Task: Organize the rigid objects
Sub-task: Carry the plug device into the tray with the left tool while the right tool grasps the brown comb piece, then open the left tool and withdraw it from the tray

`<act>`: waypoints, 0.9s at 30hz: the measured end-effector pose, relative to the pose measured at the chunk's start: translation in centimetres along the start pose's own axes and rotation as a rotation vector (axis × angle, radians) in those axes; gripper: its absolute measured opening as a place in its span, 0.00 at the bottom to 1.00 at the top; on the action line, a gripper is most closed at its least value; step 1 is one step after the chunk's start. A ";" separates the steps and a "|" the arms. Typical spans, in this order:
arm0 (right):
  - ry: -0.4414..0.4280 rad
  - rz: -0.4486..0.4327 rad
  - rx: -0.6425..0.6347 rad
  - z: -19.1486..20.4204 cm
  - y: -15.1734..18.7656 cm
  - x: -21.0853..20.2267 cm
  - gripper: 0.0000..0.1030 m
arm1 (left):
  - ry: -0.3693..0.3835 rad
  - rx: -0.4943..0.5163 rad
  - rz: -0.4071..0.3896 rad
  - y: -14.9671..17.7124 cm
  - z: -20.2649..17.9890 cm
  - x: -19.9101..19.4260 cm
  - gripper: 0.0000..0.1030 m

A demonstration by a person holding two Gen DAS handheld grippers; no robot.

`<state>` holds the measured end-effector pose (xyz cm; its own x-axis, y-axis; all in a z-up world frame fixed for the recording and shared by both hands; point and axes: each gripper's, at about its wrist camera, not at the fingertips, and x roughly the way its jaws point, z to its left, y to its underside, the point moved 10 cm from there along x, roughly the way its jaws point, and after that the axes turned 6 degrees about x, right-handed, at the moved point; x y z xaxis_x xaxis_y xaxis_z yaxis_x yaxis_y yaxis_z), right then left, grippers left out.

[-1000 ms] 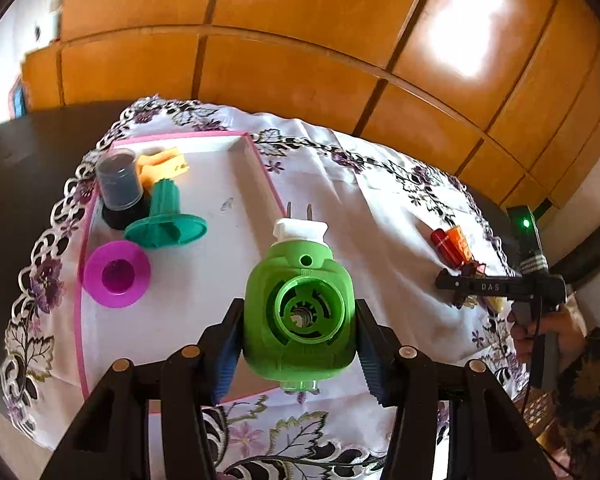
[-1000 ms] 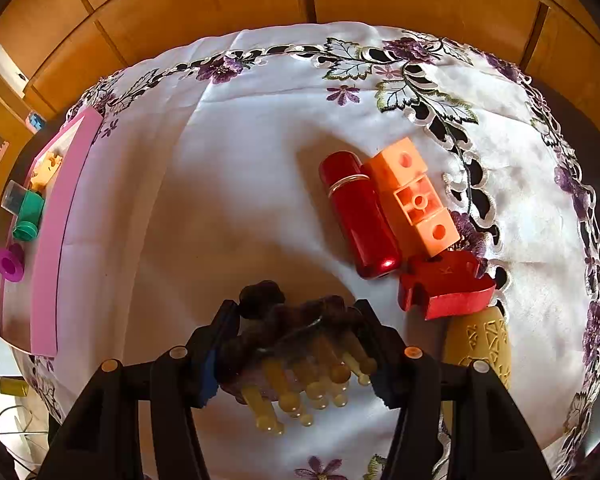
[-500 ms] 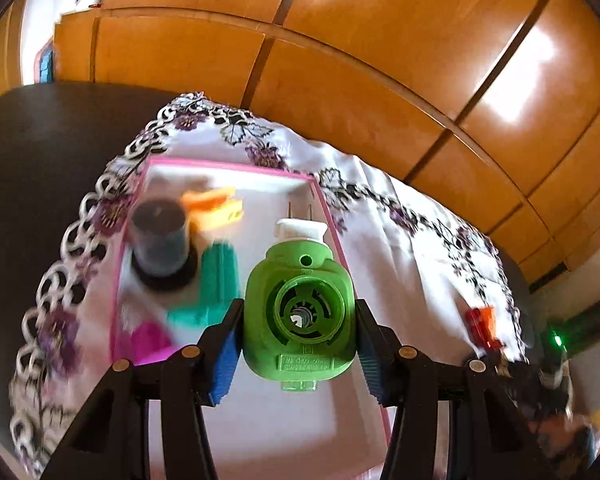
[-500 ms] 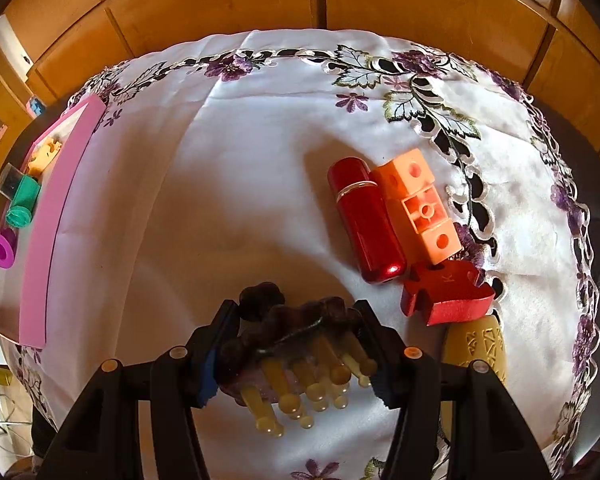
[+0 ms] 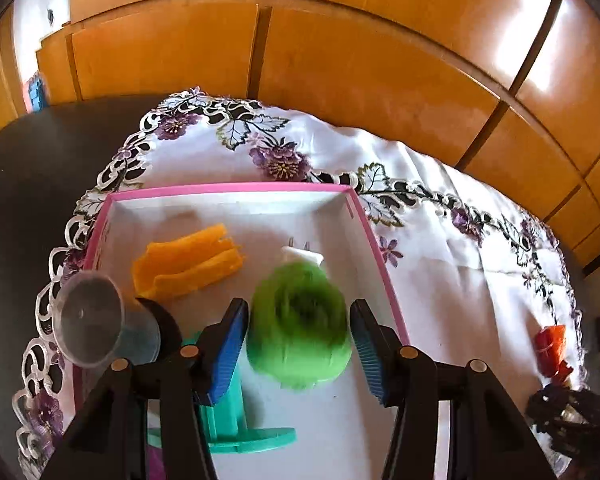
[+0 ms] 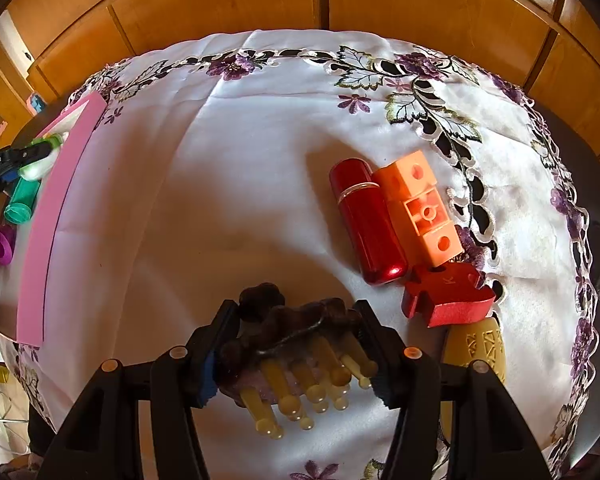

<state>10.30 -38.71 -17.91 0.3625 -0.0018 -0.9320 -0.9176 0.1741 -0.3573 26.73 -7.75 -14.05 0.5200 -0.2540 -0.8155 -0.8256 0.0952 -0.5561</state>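
In the left wrist view my left gripper (image 5: 299, 312) hangs over the pink-rimmed tray (image 5: 236, 189), shut on a green plug-in device (image 5: 300, 336). The device looks blurred, and its white pronged end points at the tray's far wall. The right wrist view shows this gripper small at the far left (image 6: 4, 168). My right gripper (image 6: 296, 344) is shut on a dark brown piece with cream pegs (image 6: 300, 368), just above the white embroidered cloth (image 6: 228, 184).
In the tray lie an orange piece (image 5: 188, 264), a clear cup on a black base (image 5: 92, 320), a teal piece (image 5: 228, 420) and a magenta ring (image 6: 0, 244). Right of my right gripper lie a red cylinder (image 6: 366, 224), an orange block (image 6: 424, 208), a red flat piece (image 6: 448, 296) and a tan patterned object (image 6: 476, 348).
My left gripper has carried the green device deeper over the tray towards its far end, and the device now looks blurred and tipped. The right gripper has kept still with its piece.
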 end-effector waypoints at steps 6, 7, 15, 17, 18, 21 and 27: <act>0.006 0.000 -0.010 0.1 0.0 0.1 0.57 | -0.054 0.019 -0.062 -0.1 0.4 -2.6 0.59; 0.007 -0.001 -0.010 0.1 0.0 0.1 0.57 | -0.063 0.020 -0.082 0.1 0.4 -3.6 0.60; 0.015 -0.004 -0.020 0.2 0.0 0.1 0.57 | -0.073 0.039 -0.156 4.1 -1.4 -9.7 0.60; 0.019 -0.007 -0.027 0.3 0.0 0.0 0.57 | -0.078 0.055 -0.160 5.2 -1.8 -10.6 0.60; 0.022 -0.009 -0.032 0.4 0.0 0.0 0.57 | -0.081 0.059 -0.159 5.9 -1.9 -10.9 0.60; 0.030 -0.012 -0.047 0.5 0.0 0.0 0.57 | -0.095 0.063 -0.154 7.5 -1.9 -11.7 0.60; 0.034 -0.014 -0.055 0.5 0.0 0.0 0.57 | -0.110 0.036 -0.135 9.6 -1.3 -12.4 0.60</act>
<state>10.38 -38.20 -17.86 0.3706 -0.0374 -0.9280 -0.9204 0.1191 -0.3723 12.06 -4.97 -9.09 0.6482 -0.1598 -0.7445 -0.7393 0.1023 -0.6656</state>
